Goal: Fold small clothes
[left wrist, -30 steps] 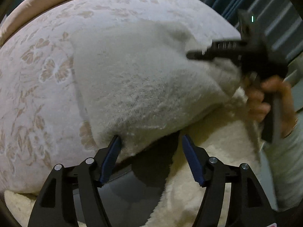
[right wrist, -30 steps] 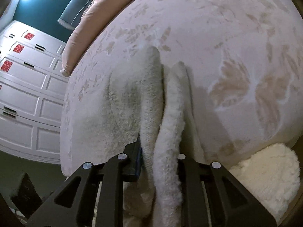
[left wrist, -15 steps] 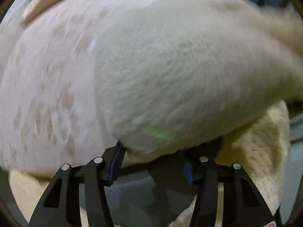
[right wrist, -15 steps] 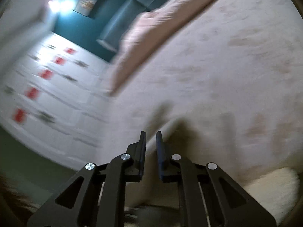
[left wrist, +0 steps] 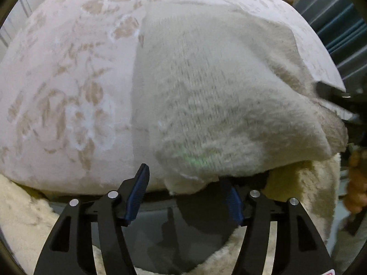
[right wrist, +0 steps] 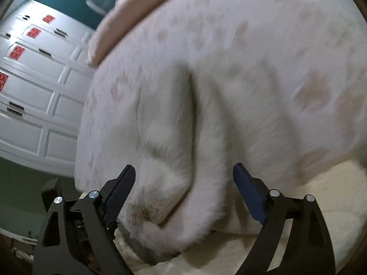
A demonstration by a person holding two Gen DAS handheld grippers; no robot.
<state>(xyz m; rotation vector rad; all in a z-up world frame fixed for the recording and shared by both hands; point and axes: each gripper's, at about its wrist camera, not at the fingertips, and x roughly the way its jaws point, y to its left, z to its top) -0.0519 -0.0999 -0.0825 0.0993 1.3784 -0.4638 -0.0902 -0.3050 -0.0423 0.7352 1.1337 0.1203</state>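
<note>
The garment [left wrist: 220, 105], a fuzzy cream knit, lies on the bed [left wrist: 68, 87], partly folded, with its near edge hanging over the bed's front edge. In the left wrist view it fills the frame from 12 o'clock through 3 o'clock, and an upper layer is seen lapped over a lower one at 2 o'clock. A fleecy throw [left wrist: 305, 188] lies beneath its near corner at 4 o'clock.

The left tongs [left wrist: 187, 197] are spread, with the overhanging hem just above the gap and nothing pinched. The right tongs [right wrist: 183, 190] are likewise spread; a thick roll of the garment [right wrist: 174, 171] sits between the blades, which do not appear to press it. In the left wrist view the right tongs [left wrist: 337, 100] appear at 3 o'clock, at the garment's far corner; their state cannot be told from there.

Judgement: a fresh grasp is being set up for the next fold. It is recommended that both layers of the edge be taken well inside the blades, not the fuzz alone, since a loose knit is likely to slip or stretch. The two corners are best lifted level and carried over together, so that the edges meet squarely. The throw should be kept out of the pinch. The right wrist view is blurred, so fine contact there cannot be confirmed.
</note>
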